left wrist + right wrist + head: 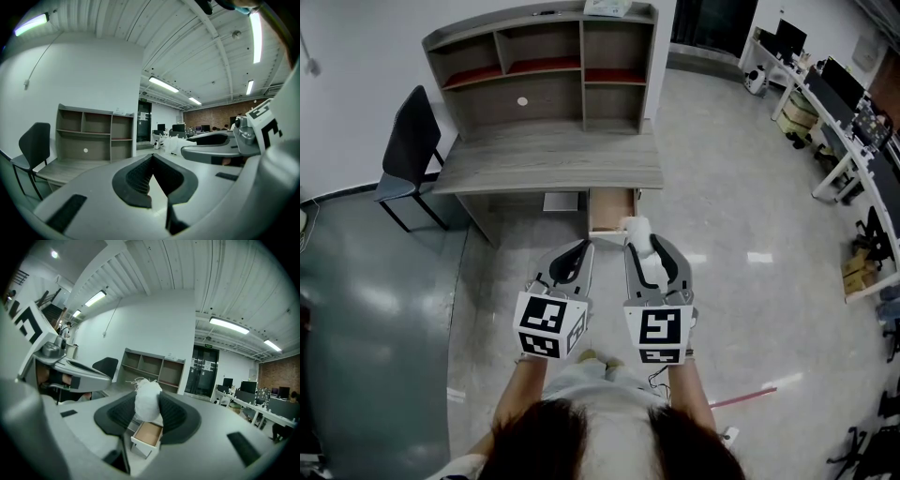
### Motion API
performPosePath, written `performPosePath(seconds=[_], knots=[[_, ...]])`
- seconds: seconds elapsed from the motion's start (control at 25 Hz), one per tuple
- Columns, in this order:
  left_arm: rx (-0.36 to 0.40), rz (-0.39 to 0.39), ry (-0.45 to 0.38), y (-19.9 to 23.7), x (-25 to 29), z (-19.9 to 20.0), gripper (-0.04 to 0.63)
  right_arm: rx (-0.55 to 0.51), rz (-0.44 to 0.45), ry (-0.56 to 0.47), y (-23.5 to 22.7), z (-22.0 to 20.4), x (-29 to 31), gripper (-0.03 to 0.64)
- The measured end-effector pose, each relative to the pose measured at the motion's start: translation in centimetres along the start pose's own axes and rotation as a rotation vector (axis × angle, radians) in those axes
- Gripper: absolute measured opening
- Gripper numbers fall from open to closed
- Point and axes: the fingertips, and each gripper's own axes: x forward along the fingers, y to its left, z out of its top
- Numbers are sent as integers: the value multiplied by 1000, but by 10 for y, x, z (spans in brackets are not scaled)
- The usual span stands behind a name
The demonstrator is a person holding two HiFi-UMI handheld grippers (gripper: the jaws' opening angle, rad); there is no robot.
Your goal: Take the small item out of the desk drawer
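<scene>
My right gripper (639, 236) is shut on a small white bundle with loose threads (644, 251), held in the air in front of the desk. In the right gripper view the white bundle (148, 405) sits squeezed between the dark pads (174, 414) of the right gripper (148, 395). Beyond and below it the desk drawer (612, 210) stands pulled open, and its light brown inside (149, 433) looks bare. My left gripper (581, 247) hovers beside the right one, level with it. Its jaws meet at the tips with nothing between them, as the left gripper (151, 158) view shows.
The grey wooden desk (553, 161) carries a shelf hutch (546, 66) at its back. A dark chair (411, 150) stands at the desk's left end. Office desks with monitors (839, 103) line the right side, and a glossy floor (741, 253) lies around me.
</scene>
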Motion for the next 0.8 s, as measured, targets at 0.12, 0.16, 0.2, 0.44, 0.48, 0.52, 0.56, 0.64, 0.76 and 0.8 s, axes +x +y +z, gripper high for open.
performPosePath(seconds=[0.12, 0.16, 0.2, 0.44, 0.48, 0.52, 0.56, 0.64, 0.76, 0.8], knots=[[0, -5, 2, 0, 4, 0, 14, -1, -2, 4, -2, -2, 2, 164], [0, -7, 3, 0, 6, 0, 14, 0, -3, 6, -3, -3, 3, 164], [0, -9, 4, 0, 7, 0, 14, 1, -4, 8, -4, -4, 4, 164], [-3, -18, 11, 2, 17, -2, 14, 6, -12, 10, -9, -6, 11, 164], [-4, -19, 13, 2, 18, -2, 14, 7, -13, 11, -9, -6, 12, 164], [-4, -21, 15, 2, 19, -3, 14, 8, -13, 12, -10, -7, 13, 164], [-5, -22, 16, 1, 20, -3, 14, 9, -13, 13, -10, -8, 13, 164], [-6, -25, 20, 1, 21, -4, 14, 9, -15, 15, -11, -8, 14, 164], [-8, -30, 25, 4, 26, -5, 14, 9, -18, 22, -13, -9, 19, 164], [-10, -32, 27, 4, 27, -5, 14, 9, -20, 26, -13, -10, 20, 164]])
